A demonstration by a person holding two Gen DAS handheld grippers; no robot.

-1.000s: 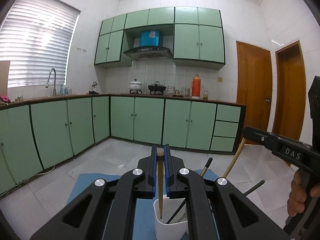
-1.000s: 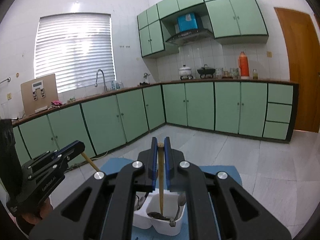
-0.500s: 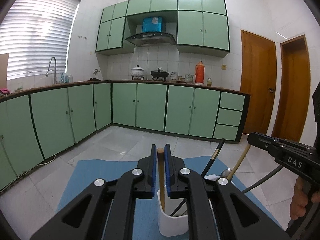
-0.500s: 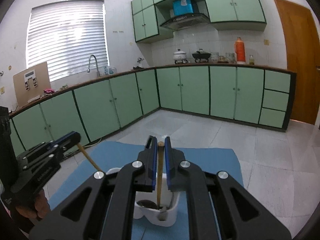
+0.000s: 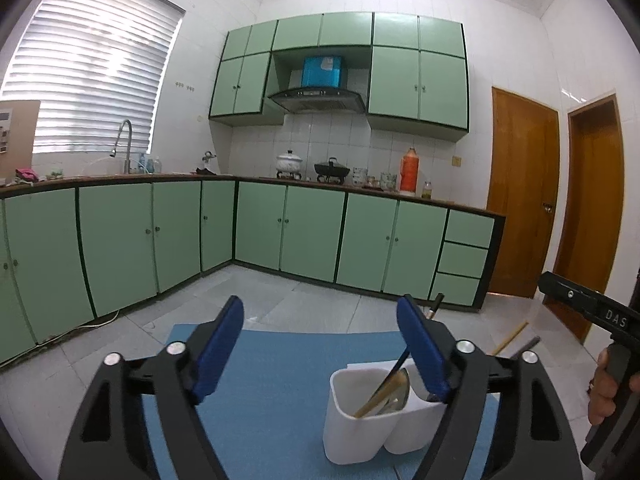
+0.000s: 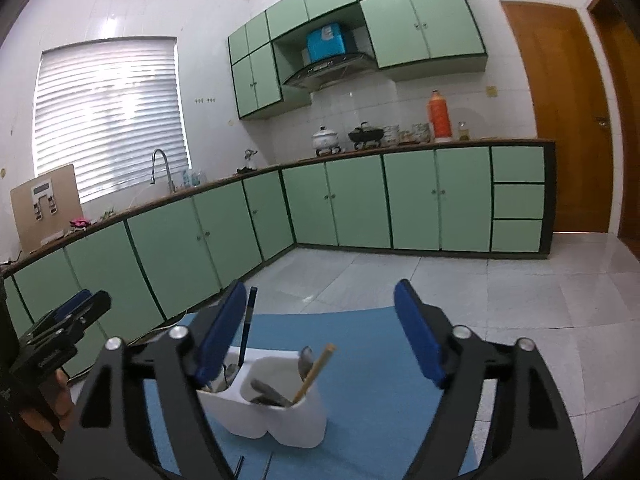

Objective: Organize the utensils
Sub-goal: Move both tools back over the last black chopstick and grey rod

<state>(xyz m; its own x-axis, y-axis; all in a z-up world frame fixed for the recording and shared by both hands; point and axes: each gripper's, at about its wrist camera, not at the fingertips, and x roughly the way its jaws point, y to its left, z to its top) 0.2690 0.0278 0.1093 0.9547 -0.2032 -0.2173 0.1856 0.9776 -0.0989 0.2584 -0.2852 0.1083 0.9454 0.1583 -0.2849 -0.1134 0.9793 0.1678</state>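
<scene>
Both grippers hover over the blue mat (image 6: 360, 332), jaws opening with nothing between them. The left gripper (image 5: 320, 344) has the white two-compartment plastic holder (image 5: 360, 428) low to its right; the right gripper (image 6: 320, 332) has it low to its left, about equally near. A wooden chopstick (image 6: 316, 372) leans rightward among metal spoons (image 6: 306, 358); a dark stick (image 6: 246, 324) stands nearly upright.

Tiled floor (image 6: 500, 292), blue mat (image 6: 360, 344), white utensil holder (image 6: 280, 428) on mat
</scene>
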